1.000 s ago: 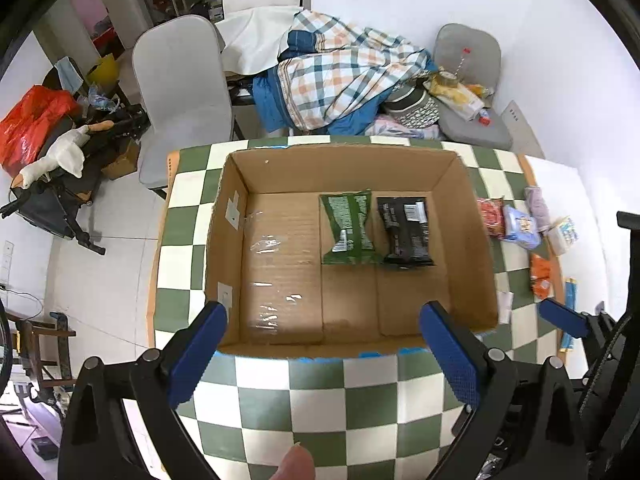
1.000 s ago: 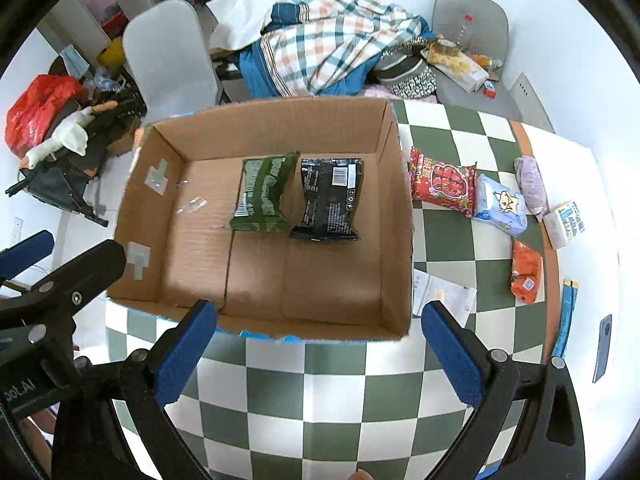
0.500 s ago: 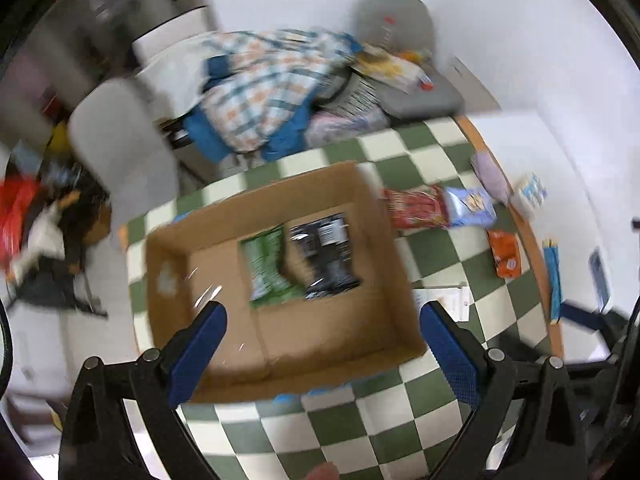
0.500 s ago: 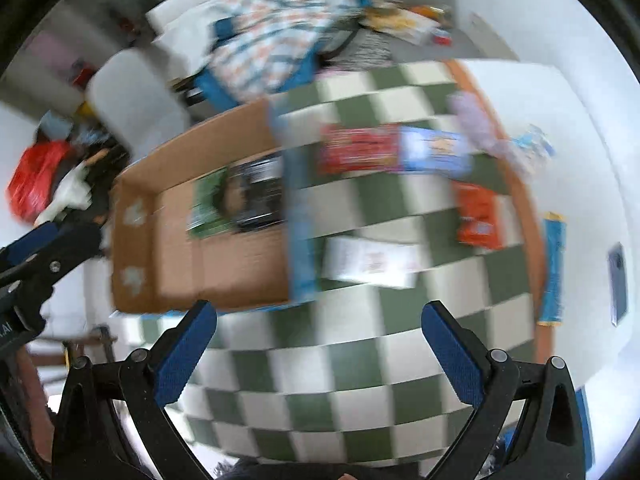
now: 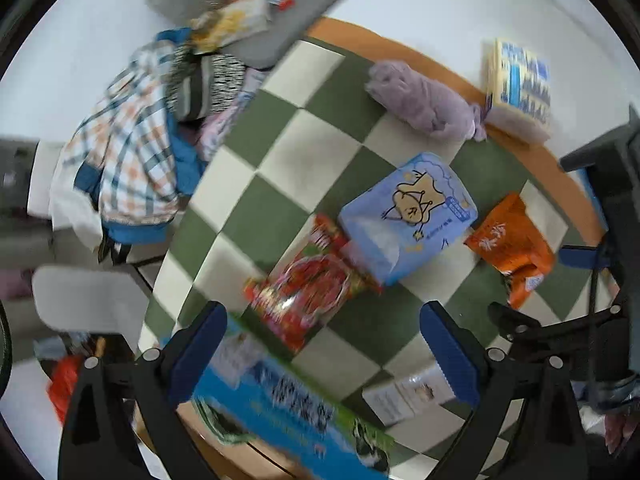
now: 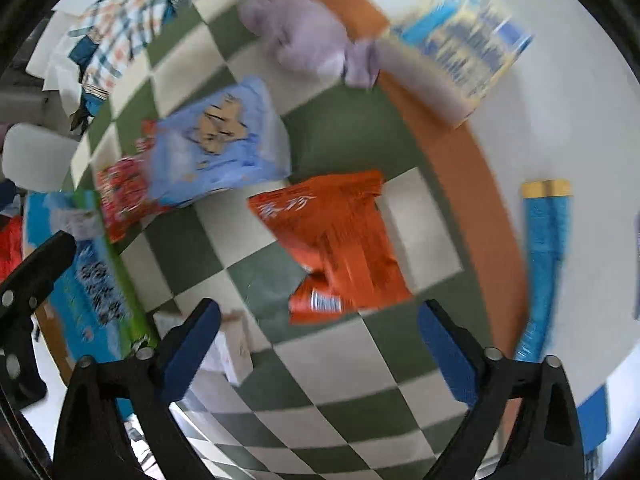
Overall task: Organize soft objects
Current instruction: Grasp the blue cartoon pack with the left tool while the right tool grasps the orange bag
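Soft packs lie on the green-and-white checked table (image 5: 280, 160). In the left wrist view a red snack bag (image 5: 308, 288) sits just ahead of my open, empty left gripper (image 5: 324, 344), with a light blue pack (image 5: 408, 212), an orange bag (image 5: 512, 240) and a lilac soft roll (image 5: 420, 100) beyond. In the right wrist view the orange bag (image 6: 340, 236) lies just ahead of my open, empty right gripper (image 6: 320, 336); the blue pack (image 6: 220, 148), red bag (image 6: 124, 196) and lilac roll (image 6: 304, 36) are farther off.
The cardboard box's printed blue-green outer wall (image 5: 288, 412) is at the near left, also in the right wrist view (image 6: 92, 280). A yellow-blue box (image 5: 520, 88), a blue strip (image 6: 544, 264), a paper slip (image 5: 404, 396) and a clothes-piled chair (image 5: 132, 140) surround the table.
Both grippers have swung right and down, away from the cardboard box, to just above the loose packs. The box interior has left both views. Both stay open.
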The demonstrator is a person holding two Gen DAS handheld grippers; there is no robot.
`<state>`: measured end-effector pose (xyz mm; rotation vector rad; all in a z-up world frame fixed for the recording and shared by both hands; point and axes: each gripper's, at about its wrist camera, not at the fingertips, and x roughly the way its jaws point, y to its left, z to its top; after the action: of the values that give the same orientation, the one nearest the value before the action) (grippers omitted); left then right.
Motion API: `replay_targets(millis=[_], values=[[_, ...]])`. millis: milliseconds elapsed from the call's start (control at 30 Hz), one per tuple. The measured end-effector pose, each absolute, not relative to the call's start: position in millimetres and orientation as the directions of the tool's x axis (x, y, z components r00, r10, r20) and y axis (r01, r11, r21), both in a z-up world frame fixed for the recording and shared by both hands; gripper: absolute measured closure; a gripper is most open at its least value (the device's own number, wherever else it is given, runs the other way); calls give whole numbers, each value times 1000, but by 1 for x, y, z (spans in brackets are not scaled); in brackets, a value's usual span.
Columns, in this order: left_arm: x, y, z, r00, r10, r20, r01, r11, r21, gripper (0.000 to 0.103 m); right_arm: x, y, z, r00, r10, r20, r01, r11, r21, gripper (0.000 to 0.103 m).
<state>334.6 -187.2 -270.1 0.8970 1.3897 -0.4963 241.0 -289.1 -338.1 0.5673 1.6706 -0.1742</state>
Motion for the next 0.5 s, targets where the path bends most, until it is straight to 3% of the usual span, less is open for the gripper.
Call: replay_targets(millis=[67,133,500], values=[[336,-200,-288,164,226,-960,805,533,263,4,245,-292,-357,-108,276,-955,471,860,195,15],[334,-212,-308,169,255,-952,843,463,274,4,244,-298,-365,-127,252,-959,477,864,164,38],[339,-249,-381,82,344,-935,939,288,188,3,236,-340,-362,-154,232,-960,470,872,135,43]])
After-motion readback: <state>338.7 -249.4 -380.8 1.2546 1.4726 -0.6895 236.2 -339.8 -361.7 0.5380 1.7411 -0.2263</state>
